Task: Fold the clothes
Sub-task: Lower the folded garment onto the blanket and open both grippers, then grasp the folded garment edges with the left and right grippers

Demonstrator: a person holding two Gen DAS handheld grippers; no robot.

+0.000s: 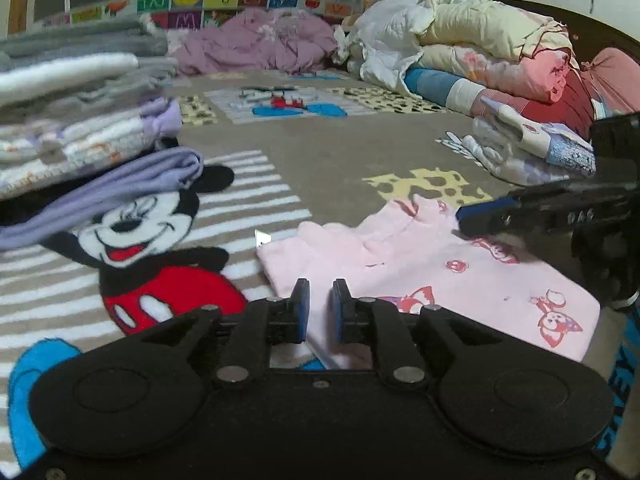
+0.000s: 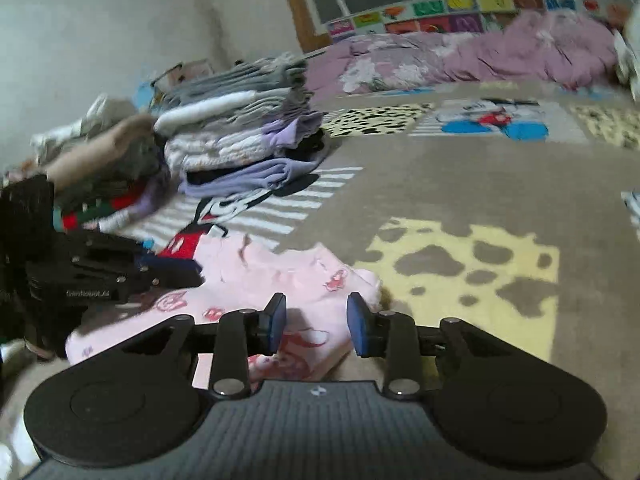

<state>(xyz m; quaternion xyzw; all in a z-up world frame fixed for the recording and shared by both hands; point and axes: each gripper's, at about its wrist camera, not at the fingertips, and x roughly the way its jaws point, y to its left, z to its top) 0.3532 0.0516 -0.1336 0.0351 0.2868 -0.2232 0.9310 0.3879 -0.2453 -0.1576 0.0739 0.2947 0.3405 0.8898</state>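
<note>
Landmark: the Mickey Mouse blanket [image 1: 152,240] is covering the bed, and every place below is being given relative to its big mouse figure.

Pink garment [image 1: 432,280]: a pink top with small red prints is lying flat on the blanket just to the right of the mouse figure, already folded into a compact shape, with a neat edge showing toward the cameras.

Left gripper [image 1: 319,308]: its jaws are standing slightly apart over the near left edge of the pink garment; no cloth is being pinched between the pads.

Right gripper [image 2: 316,320]: its jaws are standing open, wider than the left pair, hovering at the garment's near right corner and gripping nothing.

Done so far: a tall folded stack [image 1: 80,112] is sitting behind and to the left of the mouse figure, so many pieces are judged finished; the pink garment looks folded or nearly so.

Still to do: a loose heap of clothes [image 2: 116,184] is lying further left, beyond the folded stack, apparently unfolded; the pink garment is likely still needing a last fold or a move onto the stack.

Bedding [image 1: 480,52]: rolled quilts are resting far right of the mouse, not part of the job.
</note>
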